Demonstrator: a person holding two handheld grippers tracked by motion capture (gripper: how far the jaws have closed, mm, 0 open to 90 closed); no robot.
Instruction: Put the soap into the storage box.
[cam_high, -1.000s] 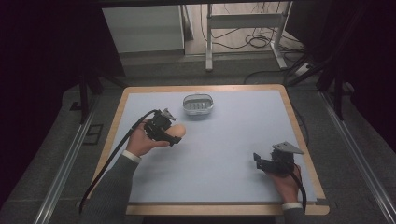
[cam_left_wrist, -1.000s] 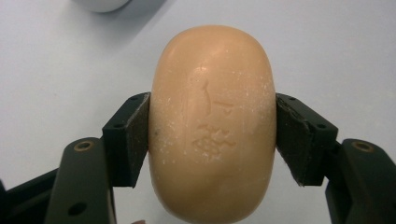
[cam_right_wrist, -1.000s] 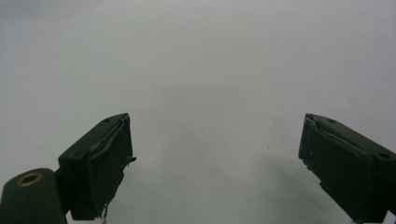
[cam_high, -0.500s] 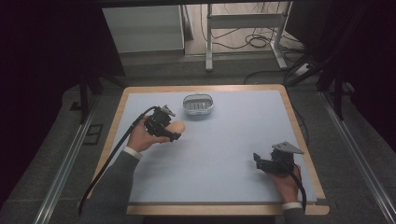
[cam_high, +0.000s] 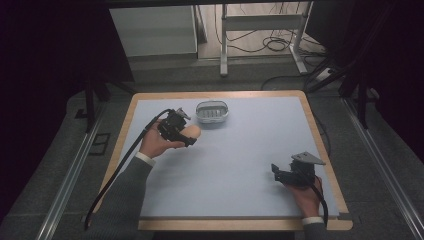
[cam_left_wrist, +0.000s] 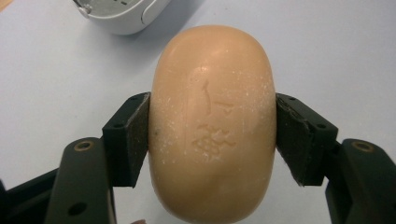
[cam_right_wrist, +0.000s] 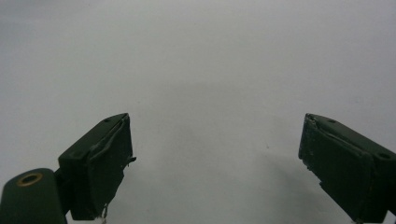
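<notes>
**Left claw clamped on soap bar, just short of the dish**

The left claw (cam_high: 189, 134) was clenched on a tan oval bar of soap (cam_high: 192, 132), and the left gripper view showed how: the two black pads pressed flat against the bar's long sides, one on each side, with the soap (cam_left_wrist: 212, 126) filling the whole gap between them. The bar stuck out well beyond the pad tips and ran back below them toward the claw's body, so the jaws gripped it roughly about its middle. Its upper face, turned to the camera, carried a faint embossed mark and a dusting of pale specks.

Ahead of the claw and a little to its left in that view lay a white soap dish (cam_left_wrist: 119, 14), of which a rounded corner showed at the top edge. It stood apart from the soap, with bare pale blue table top (cam_left_wrist: 327, 56) between the two. In the high view the soap dish (cam_high: 212, 112) sat just beyond the left claw, near the far edge of the table (cam_high: 240, 165), and the soap hung close beside the dish's near rim, not touching it as far as could be told.

The right claw (cam_high: 281, 173) was released, well apart from the left one and from the soap, near the table's near right corner. In the right gripper view its jaws stood wide with nothing between them but the bare surface, and the right claw (cam_right_wrist: 215, 163) held nothing.
</notes>
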